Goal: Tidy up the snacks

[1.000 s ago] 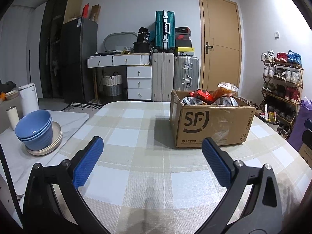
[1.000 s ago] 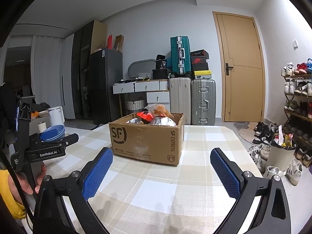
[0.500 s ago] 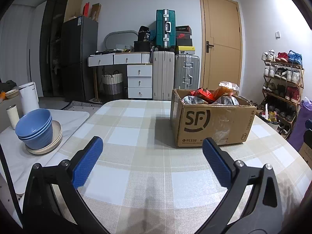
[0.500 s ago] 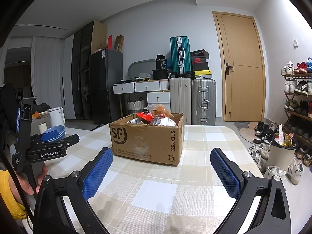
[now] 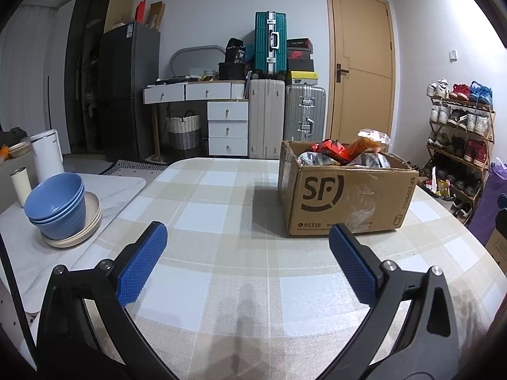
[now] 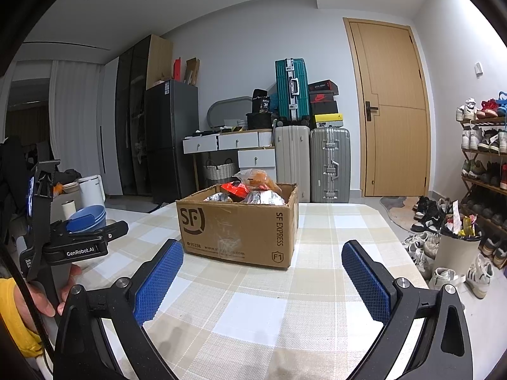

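Two tongs hang over the checked surface, and both are wide open with nothing in them. The left tongs point at the bare cloth, with the cardboard box ahead and a bit to the right. The right tongs point almost right at the same box, which sits near them but not touching. The box stands flat on the surface with its top open. Its long side with the big letters faces the left tongs. One corner of the box points toward the right tongs. Snack bags fill the box and stick up over its rim, red, orange and silver ones. A stack of blue bowls sits on a plate far to the left.
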The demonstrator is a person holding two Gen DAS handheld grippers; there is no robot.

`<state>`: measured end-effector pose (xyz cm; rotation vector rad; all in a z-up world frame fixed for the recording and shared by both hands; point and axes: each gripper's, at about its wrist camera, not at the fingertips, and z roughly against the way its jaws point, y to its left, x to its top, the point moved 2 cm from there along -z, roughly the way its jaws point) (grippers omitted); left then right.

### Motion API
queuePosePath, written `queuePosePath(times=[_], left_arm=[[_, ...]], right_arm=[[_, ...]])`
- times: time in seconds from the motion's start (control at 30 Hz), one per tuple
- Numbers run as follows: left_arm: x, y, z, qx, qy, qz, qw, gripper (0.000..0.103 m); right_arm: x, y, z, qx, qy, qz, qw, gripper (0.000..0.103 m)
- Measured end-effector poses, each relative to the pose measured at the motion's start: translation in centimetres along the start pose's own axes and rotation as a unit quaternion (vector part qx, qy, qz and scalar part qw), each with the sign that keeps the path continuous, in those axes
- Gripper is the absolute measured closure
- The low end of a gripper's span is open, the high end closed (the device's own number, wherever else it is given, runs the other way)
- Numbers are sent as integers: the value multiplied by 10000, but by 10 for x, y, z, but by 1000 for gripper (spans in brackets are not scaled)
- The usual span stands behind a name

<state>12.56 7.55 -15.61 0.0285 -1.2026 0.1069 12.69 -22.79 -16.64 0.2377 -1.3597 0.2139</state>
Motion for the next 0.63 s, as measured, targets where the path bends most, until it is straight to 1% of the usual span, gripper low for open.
queuePosePath(times=[0.13, 0.27, 0.3, 0.37, 0.4, 0.5, 0.6, 0.63], left_arm=[[0, 0, 2, 20, -33, -13, 10000, 1], [1, -3, 5, 287, -138, -186, 9993, 1], [2, -3, 7, 281, -171, -185, 9993, 1], [3, -1, 10, 216, -242, -117, 9994, 1], [3, -1, 11, 126, -279, -120, 9995, 1], [4, 1, 14, 128, -350, -73, 9993, 1], [6, 9, 17, 359, -449, 115, 9983, 1], [6, 15, 17, 432, -462, 255, 9977, 1]], right_arm=[[0, 1, -2, -14, 40, 6, 10000, 1], [0, 1, -2, -18, 47, 9, 10000, 1], [0, 2, -2, -29, 54, 13, 10000, 1], [0, 3, -3, -44, 79, 9, 10000, 1], [0, 2, -4, -55, 85, 0, 9999, 1], [0, 1, -2, -74, 83, -28, 9999, 1], [-1, 1, -2, -91, 97, -49, 9999, 1], [-1, 1, -2, -101, 105, -54, 9999, 1]])
